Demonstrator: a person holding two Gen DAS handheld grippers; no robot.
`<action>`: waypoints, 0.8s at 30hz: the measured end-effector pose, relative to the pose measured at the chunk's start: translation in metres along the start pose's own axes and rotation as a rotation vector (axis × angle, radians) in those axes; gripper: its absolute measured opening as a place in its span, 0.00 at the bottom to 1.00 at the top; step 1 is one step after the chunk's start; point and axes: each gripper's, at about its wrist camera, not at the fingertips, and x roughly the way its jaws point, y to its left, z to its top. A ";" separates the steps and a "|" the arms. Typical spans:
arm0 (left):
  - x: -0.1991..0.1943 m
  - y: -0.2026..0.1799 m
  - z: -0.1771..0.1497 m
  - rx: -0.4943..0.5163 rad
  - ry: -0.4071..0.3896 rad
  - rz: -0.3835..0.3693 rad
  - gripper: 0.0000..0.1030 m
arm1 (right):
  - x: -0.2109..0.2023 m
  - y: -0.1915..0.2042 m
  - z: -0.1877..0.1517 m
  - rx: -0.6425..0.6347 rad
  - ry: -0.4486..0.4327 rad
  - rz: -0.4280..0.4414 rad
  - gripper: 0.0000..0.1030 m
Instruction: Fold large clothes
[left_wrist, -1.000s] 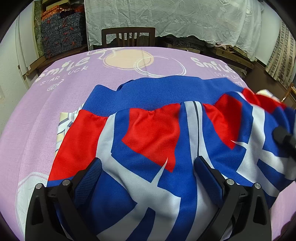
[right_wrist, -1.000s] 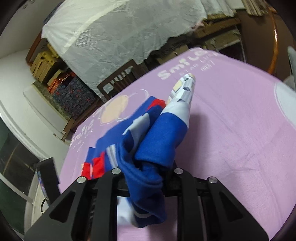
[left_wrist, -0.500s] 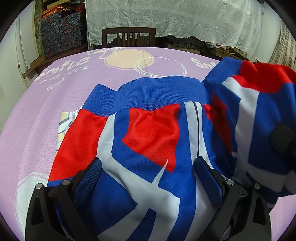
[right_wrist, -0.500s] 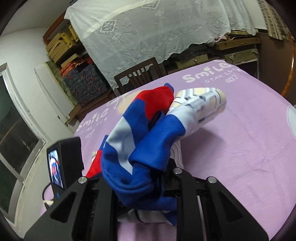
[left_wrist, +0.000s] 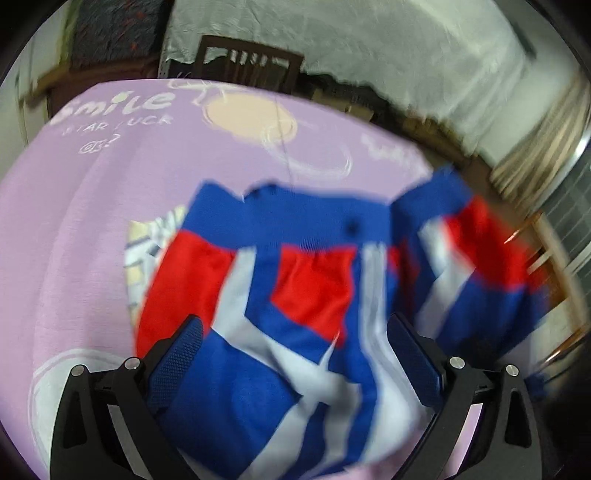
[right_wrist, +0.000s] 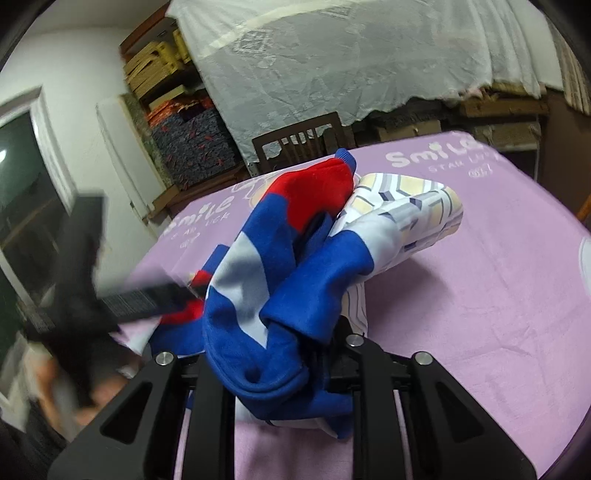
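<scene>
A red, blue and white jacket lies on the purple table cover. My left gripper is open above the jacket's body, one finger on each side of the red patch. The view is blurred by motion. At the right a sleeve part of the jacket is raised. In the right wrist view my right gripper is shut on a bunched fold of the jacket, held above the table. The patterned lining shows beyond it. The left gripper's body appears blurred at the left.
A wooden chair stands at the far side of the table, with white lace cloth hung over stacked goods behind it. Stacked boxes fill the left back corner. A patterned cloth peeks from under the jacket's left edge.
My right gripper has lifted the bunched sleeve higher and swung it toward the jacket's middle. My left gripper has pulled back and tilted, still open, with the view now blurred.
</scene>
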 end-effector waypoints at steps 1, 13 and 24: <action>-0.009 0.001 0.004 -0.023 -0.005 -0.030 0.97 | 0.000 0.005 -0.003 -0.032 -0.004 -0.014 0.18; -0.014 -0.151 0.030 0.476 0.164 -0.060 0.97 | 0.004 0.051 -0.030 -0.338 -0.046 -0.136 0.18; 0.041 -0.138 0.025 0.508 0.373 -0.033 0.94 | 0.010 0.090 -0.055 -0.638 -0.068 -0.207 0.18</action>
